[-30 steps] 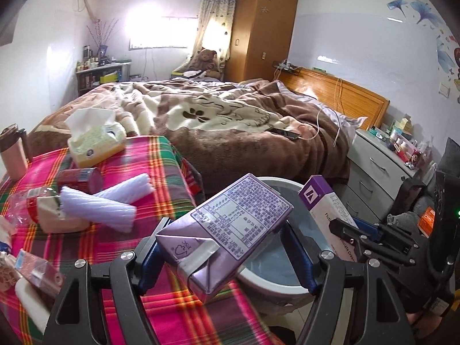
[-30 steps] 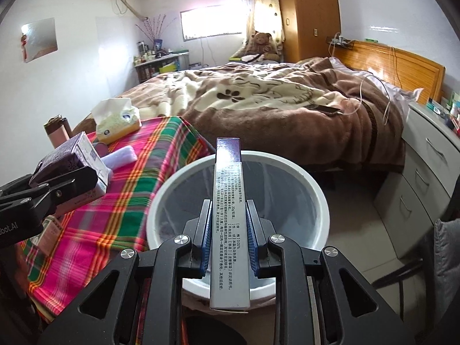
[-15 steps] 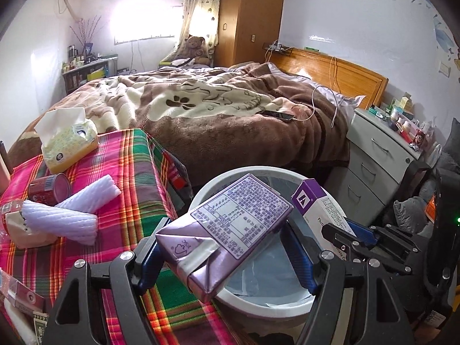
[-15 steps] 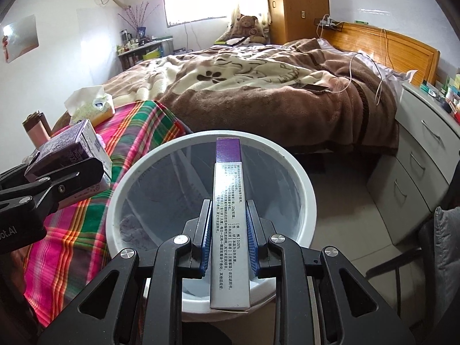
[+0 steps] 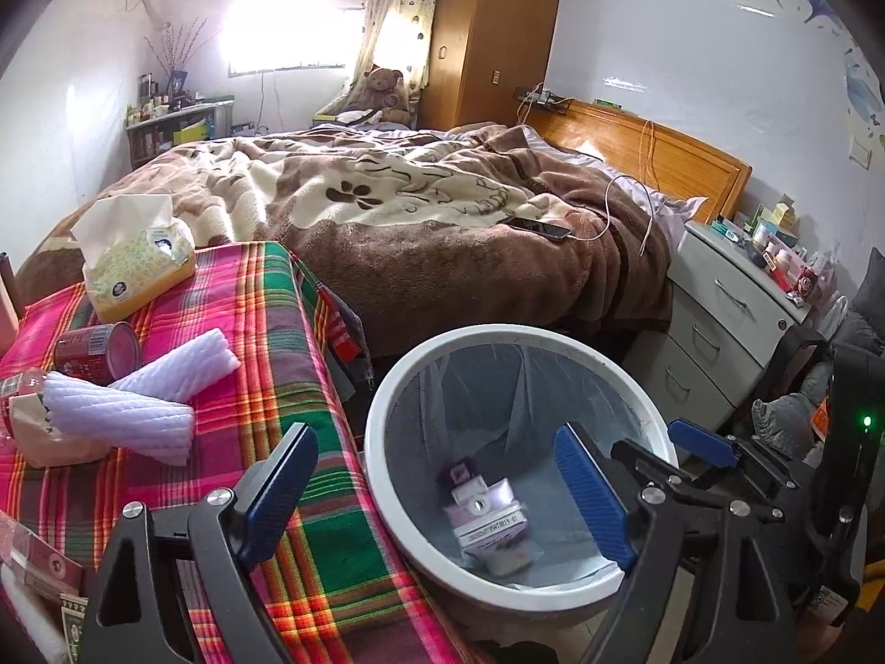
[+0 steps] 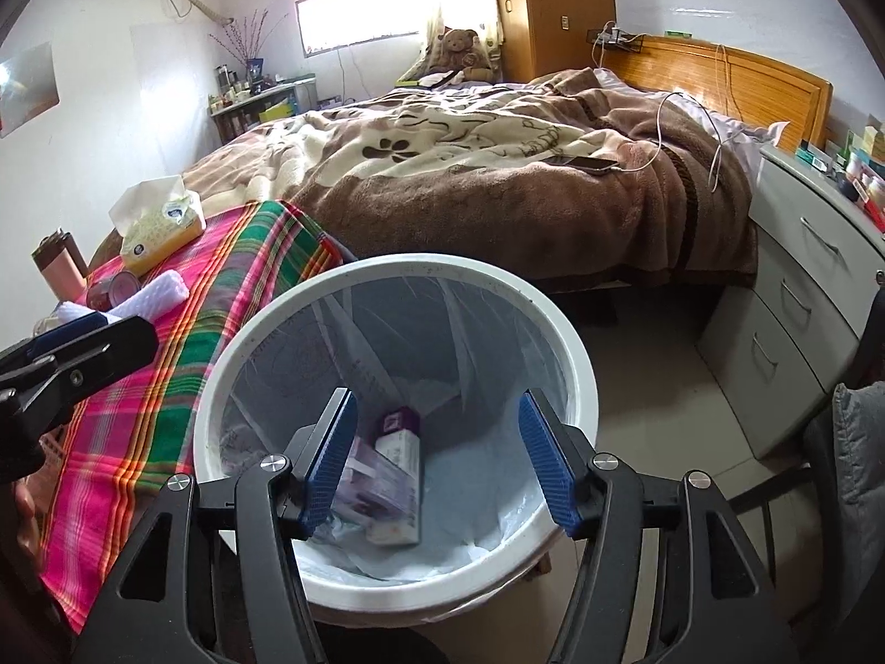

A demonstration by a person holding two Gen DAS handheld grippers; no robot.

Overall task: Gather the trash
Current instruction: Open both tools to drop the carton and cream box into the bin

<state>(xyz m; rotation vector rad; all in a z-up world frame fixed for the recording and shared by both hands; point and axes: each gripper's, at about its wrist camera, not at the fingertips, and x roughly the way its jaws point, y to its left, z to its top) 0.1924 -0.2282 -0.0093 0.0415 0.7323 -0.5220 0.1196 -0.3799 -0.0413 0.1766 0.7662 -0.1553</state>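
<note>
Lying at the bottom of the white trash bin (image 6: 575, 387), on its translucent liner, two purple-and-white cartons are seen: a flat purple carton (image 6: 369, 484) and a slimmer white-and-purple box (image 6: 399, 476) resting against it. In the left wrist view the same cartons (image 5: 487, 509) are seen heaped together inside the bin (image 5: 381, 442), and they cannot be told apart clearly there.

The right gripper (image 6: 437, 462) is held directly above the bin's mouth, its blue-padded jaws spread wide with nothing between them. The left gripper (image 5: 437, 489) is likewise spread wide and empty; its left finger is seen over the edge of the plaid tablecloth (image 5: 265, 343), its right finger over the bin's interior. The right gripper's blue pads (image 5: 699, 437) are visible just beyond the bin's rim in the left wrist view, and the left gripper's black finger (image 6: 83, 348) is seen at the left of the right wrist view, above the cloth.

The bin is placed on the floor just beside the table. On the cloth, two white foam fruit sleeves (image 5: 144, 404) are seen lying crossed, touching a red can (image 5: 97, 351) tipped on its side. A yellow tissue pack (image 5: 135, 263) is set further back. A crumpled paper wrapper (image 5: 33, 431) is seen at the left edge, beside the sleeves. Behind the table, a bed with a brown blanket (image 5: 415, 232) is visible, a phone (image 5: 539, 228) lying on it.
</note>
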